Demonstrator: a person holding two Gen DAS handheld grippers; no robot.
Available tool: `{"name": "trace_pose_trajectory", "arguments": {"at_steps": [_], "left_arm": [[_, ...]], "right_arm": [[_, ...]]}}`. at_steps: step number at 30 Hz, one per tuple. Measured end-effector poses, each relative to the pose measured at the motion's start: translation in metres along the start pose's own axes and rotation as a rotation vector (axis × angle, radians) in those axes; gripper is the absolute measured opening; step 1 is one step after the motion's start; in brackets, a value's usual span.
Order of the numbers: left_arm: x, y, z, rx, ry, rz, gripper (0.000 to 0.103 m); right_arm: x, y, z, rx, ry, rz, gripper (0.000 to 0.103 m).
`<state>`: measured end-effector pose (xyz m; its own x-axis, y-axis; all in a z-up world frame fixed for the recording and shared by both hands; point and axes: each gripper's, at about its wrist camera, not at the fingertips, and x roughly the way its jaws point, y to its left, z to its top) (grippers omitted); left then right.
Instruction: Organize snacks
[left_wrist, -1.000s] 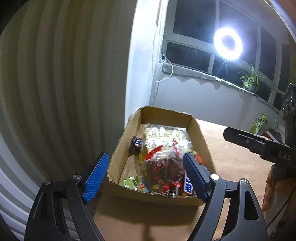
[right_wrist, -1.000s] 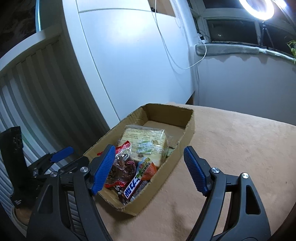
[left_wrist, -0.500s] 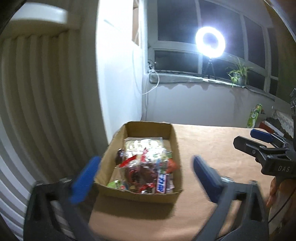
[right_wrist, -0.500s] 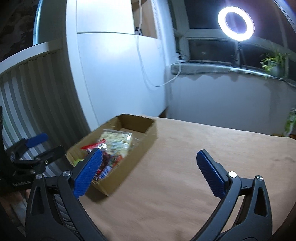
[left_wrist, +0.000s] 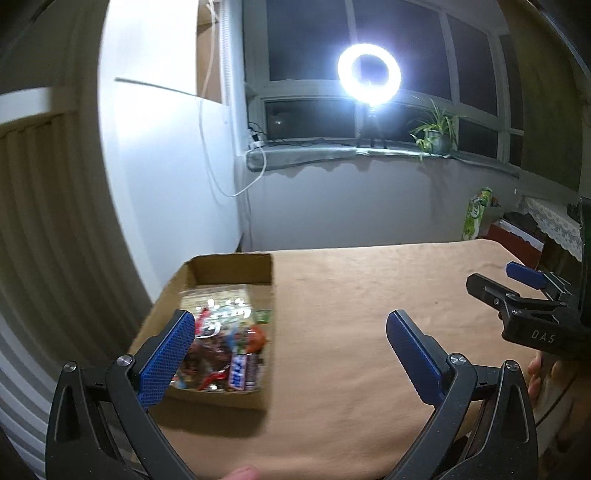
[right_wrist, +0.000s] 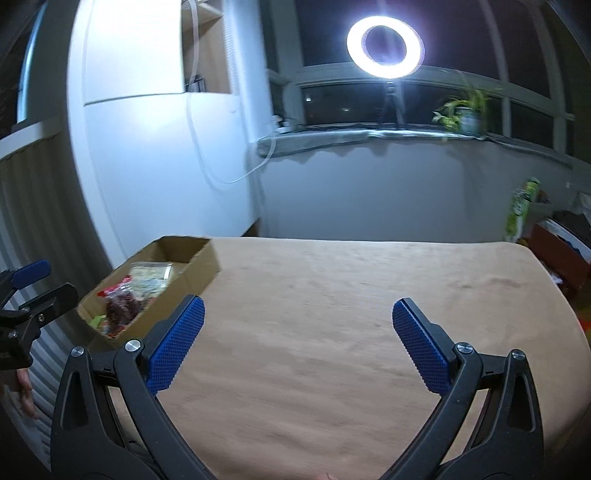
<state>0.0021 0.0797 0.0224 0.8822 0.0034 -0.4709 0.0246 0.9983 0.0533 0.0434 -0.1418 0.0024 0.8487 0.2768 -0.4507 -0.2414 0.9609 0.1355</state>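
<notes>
Both your grippers pulled back from the cardboard box (left_wrist: 236, 397), left gripper (left_wrist: 290, 334) and right gripper (right_wrist: 297, 319) spread wide and empty, snacks (left_wrist: 221, 343) lying inside that box at the table's (right_wrist: 351, 295) left edge.

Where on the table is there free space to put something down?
The table is bare from the right wall of the cardboard box across to its rounded right edge, including under the open right gripper. Only the box at the left corner is crowded, packed with snacks.
</notes>
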Motion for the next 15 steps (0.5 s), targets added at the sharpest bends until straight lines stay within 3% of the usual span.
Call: {"name": "trace_pose_trajectory", "arguments": {"at_steps": [9, 15], "left_arm": [[0.008, -0.046, 0.000, -0.023, 0.015, -0.081, 0.103], [0.009, -0.078, 0.000, 0.006, 0.028, -0.077, 0.103]], "right_arm": [[-0.024, -0.048, -0.004, 0.022, -0.018, -0.087, 0.103], [-0.034, -0.067, -0.006, 0.027, -0.029, -0.113, 0.103]]}}
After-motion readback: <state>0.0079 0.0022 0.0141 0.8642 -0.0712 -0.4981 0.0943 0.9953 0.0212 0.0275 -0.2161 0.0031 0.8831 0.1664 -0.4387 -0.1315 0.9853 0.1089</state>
